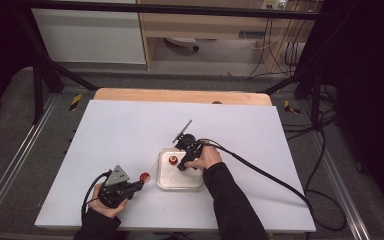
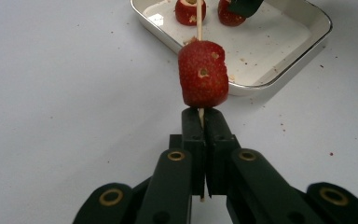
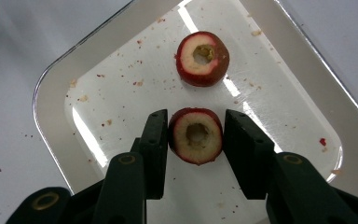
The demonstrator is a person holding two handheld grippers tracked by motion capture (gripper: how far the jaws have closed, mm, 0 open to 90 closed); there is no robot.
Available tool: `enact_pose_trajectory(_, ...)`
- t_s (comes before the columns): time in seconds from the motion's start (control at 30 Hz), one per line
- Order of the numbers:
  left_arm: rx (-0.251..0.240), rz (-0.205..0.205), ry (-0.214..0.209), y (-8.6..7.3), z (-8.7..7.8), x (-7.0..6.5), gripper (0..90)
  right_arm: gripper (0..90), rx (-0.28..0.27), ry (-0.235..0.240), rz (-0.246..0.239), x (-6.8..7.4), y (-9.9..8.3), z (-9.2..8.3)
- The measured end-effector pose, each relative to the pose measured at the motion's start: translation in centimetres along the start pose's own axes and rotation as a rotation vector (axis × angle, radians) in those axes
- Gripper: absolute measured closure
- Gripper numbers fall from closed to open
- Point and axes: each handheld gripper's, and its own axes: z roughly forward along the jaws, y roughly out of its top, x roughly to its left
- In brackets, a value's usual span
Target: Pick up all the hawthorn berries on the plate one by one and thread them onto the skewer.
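My left gripper (image 2: 201,116) is shut on a thin wooden skewer (image 2: 199,23) that carries one red fruit (image 2: 203,73) just beyond the jaw tips. In the high view this left gripper (image 1: 139,185) sits at the table's near left, and its skewered fruit (image 1: 144,177) lies left of the tray. My right gripper (image 3: 196,133) points down into the white tray (image 3: 51,88), its pads pressing either side of a cored red fruit (image 3: 196,135). A second cored fruit (image 3: 202,58) lies loose farther in the tray.
The tray (image 1: 180,186) sits near the middle of the white tabletop (image 1: 130,130), scattered with crumbs. Cables trail from both grippers, the right one running to the table's right edge. A wooden strip (image 1: 180,95) borders the far side.
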Motion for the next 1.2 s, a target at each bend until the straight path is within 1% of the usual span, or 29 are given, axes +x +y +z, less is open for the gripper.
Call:
enact_pose_trajectory(0.1, -0.001, 0.001, 0.000, 0.0, 0.0, 0.0, 88.2, 61.5, 0.003, 0.000, 0.007, 0.1, 0.0, -0.1)
enact_pose_trajectory(0.23, -0.008, 0.001, 0.003, 0.0, -0.1, 0.0, 88.2, 61.7, -0.026, 0.008, 0.014, 0.3, -0.1, -0.7)
enact_pose_trajectory(0.27, -0.011, 0.001, 0.004, 0.0, -0.1, 0.0, 88.2, 61.7, -0.035, 0.007, 0.023, 0.4, -0.1, -1.0)
enact_pose_trajectory(0.33, -0.017, 0.002, 0.007, 0.0, -0.2, -0.1, 88.2, 61.8, -0.069, 0.009, 0.028, 0.6, -0.2, -1.7)
enact_pose_trajectory(0.5, -0.033, 0.001, 0.011, 0.1, -0.3, -0.3, 88.2, 61.9, -0.162, 0.013, 0.064, 1.1, -0.8, -2.9)
enact_pose_trajectory(0.6, -0.043, 0.001, 0.013, 0.1, -0.4, -0.4, 88.1, 62.0, -0.230, 0.032, 0.091, 1.3, -1.3, -3.5)
enact_pose_trajectory(0.67, -0.050, -0.001, 0.015, 0.1, -0.4, -0.5, 88.1, 62.0, -0.282, 0.043, 0.118, 1.3, -1.8, -3.8)
enact_pose_trajectory(0.77, -0.065, -0.004, 0.013, 0.2, -0.5, -0.8, 88.1, 62.0, -0.377, 0.079, 0.169, 1.2, -2.7, -4.2)
enact_pose_trajectory(0.87, -0.076, -0.008, 0.013, 0.2, -0.5, -1.2, 88.1, 62.0, -0.461, 0.091, 0.206, 1.2, -3.6, -4.6)
enact_pose_trajectory(1.0, -0.092, -0.028, 0.022, 0.3, -0.5, -1.5, 88.2, 62.1, -0.584, 0.133, 0.269, 1.1, -4.7, -4.9)
enact_pose_trajectory(1.07, -0.101, -0.042, 0.026, 0.3, -0.6, -1.6, 88.1, 62.1, -0.641, 0.144, 0.302, 1.1, -5.1, -4.9)
enact_pose_trajectory(1.2, -0.119, -0.062, 0.027, 0.4, -0.5, -1.9, 88.1, 62.1, -0.743, 0.177, 0.363, 0.9, -5.9, -4.7)
